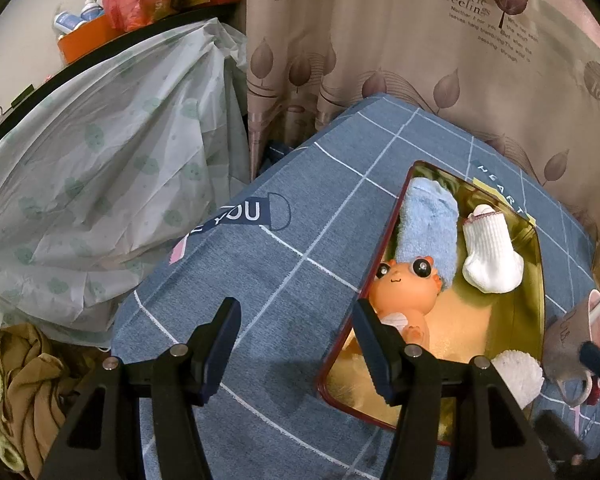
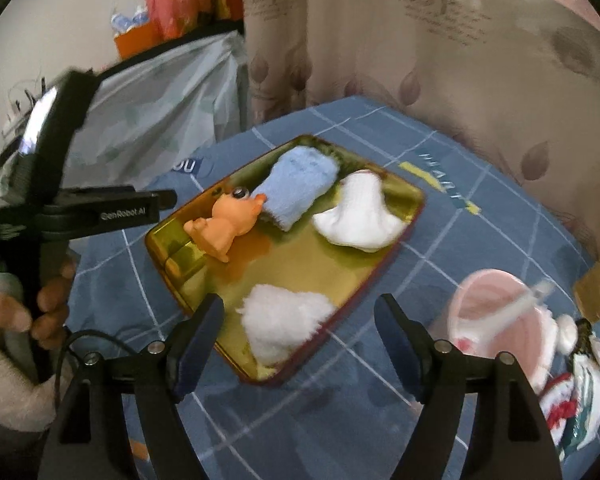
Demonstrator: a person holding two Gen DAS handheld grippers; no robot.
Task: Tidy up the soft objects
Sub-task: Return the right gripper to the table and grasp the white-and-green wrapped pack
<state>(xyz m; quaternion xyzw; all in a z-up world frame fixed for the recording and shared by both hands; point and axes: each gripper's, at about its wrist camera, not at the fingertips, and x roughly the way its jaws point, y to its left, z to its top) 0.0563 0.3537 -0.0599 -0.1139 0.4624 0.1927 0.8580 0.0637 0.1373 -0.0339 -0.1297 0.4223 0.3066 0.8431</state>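
A blue checked cloth (image 2: 480, 240) covers the bench, with a leaf-print curtain (image 1: 440, 40) hanging behind its far edge and a pale plastic sheet (image 1: 100, 152) draped off its left side.

On the cloth lies a gold tray (image 2: 332, 276) with a red rim, set askew to the bench edges. Four soft things lie in it. A blue towel (image 2: 296, 184) is rolled at the far corner. A white sock (image 2: 356, 216) lies just beside it along the far right edge. An orange toy (image 2: 224, 228) with big eyes lies on its side at the left edge, its head touching the towel. A white fluffy pad (image 2: 280, 320) sits at the near corner.

To the right of the tray, near the bench's right edge, stands a pink cup (image 2: 496, 312) with a white spoon in it, blurred in the right wrist view.

The right gripper (image 2: 300, 340) hangs above the tray's near corner, fingers spread wide with nothing pinched; the pad shows between them, apart from both.

The left gripper (image 1: 296, 344) hangs over the cloth at the tray's left edge, fingers spread and empty. A hand (image 2: 48, 308) grips its handle.
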